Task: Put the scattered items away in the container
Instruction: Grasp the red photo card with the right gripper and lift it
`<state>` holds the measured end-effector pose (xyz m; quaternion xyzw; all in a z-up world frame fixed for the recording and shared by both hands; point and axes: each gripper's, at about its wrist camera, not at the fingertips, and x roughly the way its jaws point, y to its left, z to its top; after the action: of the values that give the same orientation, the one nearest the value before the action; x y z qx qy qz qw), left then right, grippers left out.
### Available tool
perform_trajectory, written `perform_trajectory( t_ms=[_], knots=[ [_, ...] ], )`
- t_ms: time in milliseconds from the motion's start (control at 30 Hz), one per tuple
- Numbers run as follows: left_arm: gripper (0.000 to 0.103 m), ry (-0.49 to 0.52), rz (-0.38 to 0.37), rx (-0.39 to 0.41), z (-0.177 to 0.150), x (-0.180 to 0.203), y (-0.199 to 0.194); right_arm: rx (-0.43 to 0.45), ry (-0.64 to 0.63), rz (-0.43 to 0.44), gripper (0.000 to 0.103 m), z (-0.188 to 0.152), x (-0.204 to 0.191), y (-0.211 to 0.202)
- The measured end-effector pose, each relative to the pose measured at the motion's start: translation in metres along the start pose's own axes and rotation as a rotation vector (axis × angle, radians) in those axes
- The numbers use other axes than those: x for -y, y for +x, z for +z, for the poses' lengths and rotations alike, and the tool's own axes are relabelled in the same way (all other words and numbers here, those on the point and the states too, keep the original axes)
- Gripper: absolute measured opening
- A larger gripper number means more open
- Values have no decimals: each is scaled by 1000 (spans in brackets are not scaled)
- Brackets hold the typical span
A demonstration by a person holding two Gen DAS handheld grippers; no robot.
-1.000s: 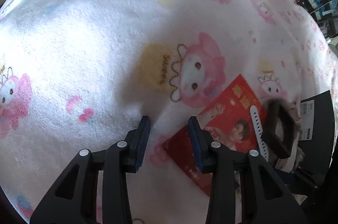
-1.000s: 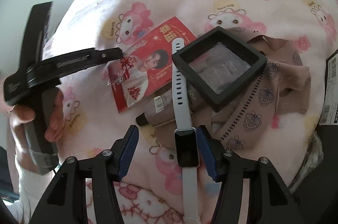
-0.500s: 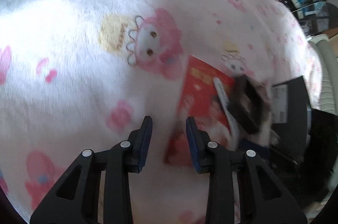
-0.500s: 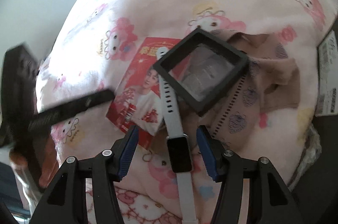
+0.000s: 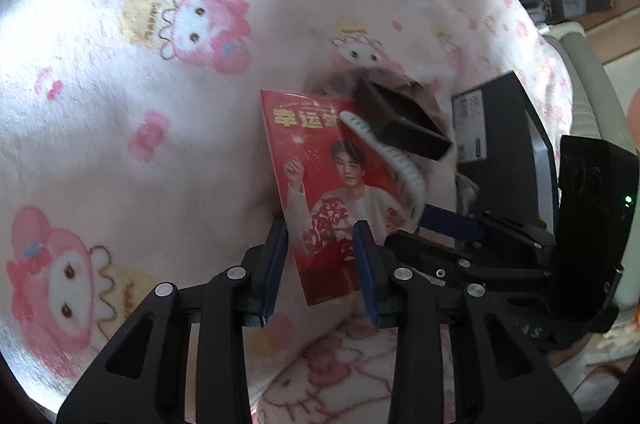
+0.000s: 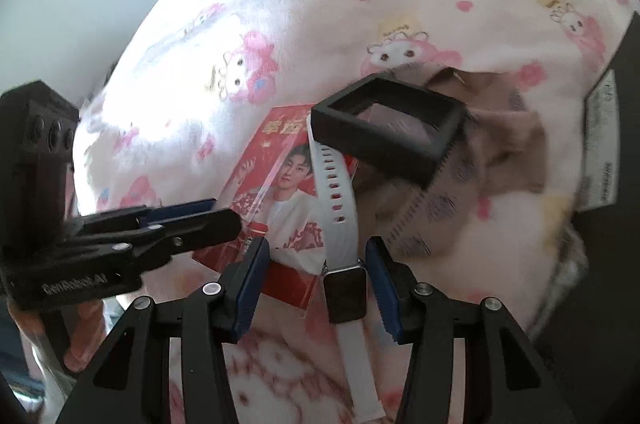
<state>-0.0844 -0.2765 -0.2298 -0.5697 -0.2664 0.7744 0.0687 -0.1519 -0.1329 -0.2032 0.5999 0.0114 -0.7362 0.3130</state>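
The left gripper point(image 5: 320, 256) has swung over the red card point(image 5: 320, 191), jaws open. The right gripper point(image 6: 316, 280), also open, straddles the white watch point(image 6: 340, 224), seemingly untouched, mid-blanket point(image 6: 320, 3).

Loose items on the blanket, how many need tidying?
4: red card, white smartwatch across it, black square frame over the strap, brown cloth beneath. More may hide underneath.

Blanket point(image 5: 168, 151) lies bare left of the red card point(image 5: 320, 191). To its right it's crowded: white watch strap point(image 6: 336, 191), black frame point(image 6: 388, 127), brown cloth point(image 6: 504, 143) overlapping. Both grippers' fingers converge over the card's near end.
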Motion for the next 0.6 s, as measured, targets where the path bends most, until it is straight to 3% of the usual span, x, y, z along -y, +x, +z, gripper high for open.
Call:
perform_trajectory(
  t_ms=[167,267,333,600],
  knots=[
    [33,-65,99,17,19,-20,3,16,43,-79,46,-8,13,-14],
    [33,-98,39,21,20,-26,4,42,9,5,46,-9,9,-22],
    [33,-96,44,15,21,-25,11,13,-16,60,46,-8,2,-14],
    [33,-90,34,-7,20,-25,20,-86,28,114,46,-8,12,33]
  ],
)
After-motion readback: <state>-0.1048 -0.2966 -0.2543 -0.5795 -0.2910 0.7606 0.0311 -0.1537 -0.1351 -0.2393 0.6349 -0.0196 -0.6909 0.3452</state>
